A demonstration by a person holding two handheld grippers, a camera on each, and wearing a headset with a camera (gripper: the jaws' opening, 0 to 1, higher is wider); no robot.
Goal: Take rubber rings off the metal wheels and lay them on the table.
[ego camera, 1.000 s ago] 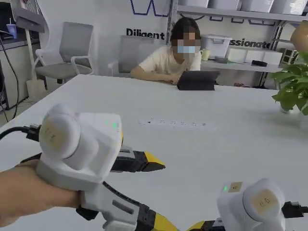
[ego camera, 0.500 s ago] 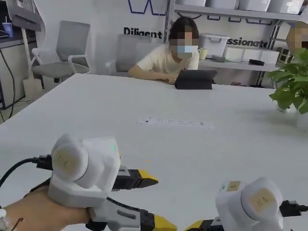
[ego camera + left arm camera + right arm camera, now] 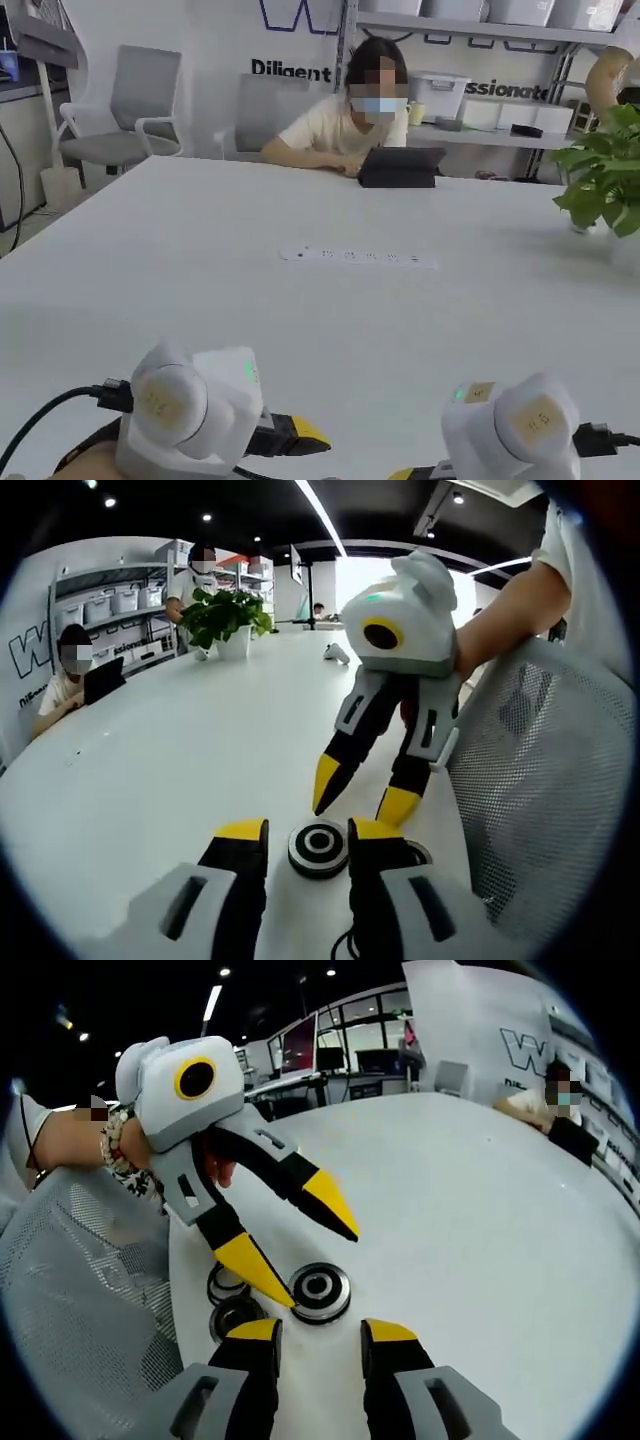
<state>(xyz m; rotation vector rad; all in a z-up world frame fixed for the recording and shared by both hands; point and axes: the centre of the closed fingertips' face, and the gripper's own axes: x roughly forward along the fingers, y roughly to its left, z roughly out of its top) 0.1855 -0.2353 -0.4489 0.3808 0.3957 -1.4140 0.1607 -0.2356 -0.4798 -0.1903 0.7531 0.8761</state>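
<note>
left gripper view, round ringed metal wheel (image 3: 320, 848) between spread left claw (image 3: 308, 830), right claw (image 3: 360, 802) spread too

Two grippers: left gripper (image 3: 308, 832), right gripper (image 3: 322, 1330). One metal wheel (image 3: 320, 1292) is clearly seen, plus two dark round pieces (image 3: 230, 1285) near it, kind unclear. At the far side two grey chairs (image 3: 125, 95), two people (image 3: 340, 125), one tablet (image 3: 398, 168); mid-table one socket strip (image 3: 355, 257); far right one plant (image 3: 600, 185)
</note>
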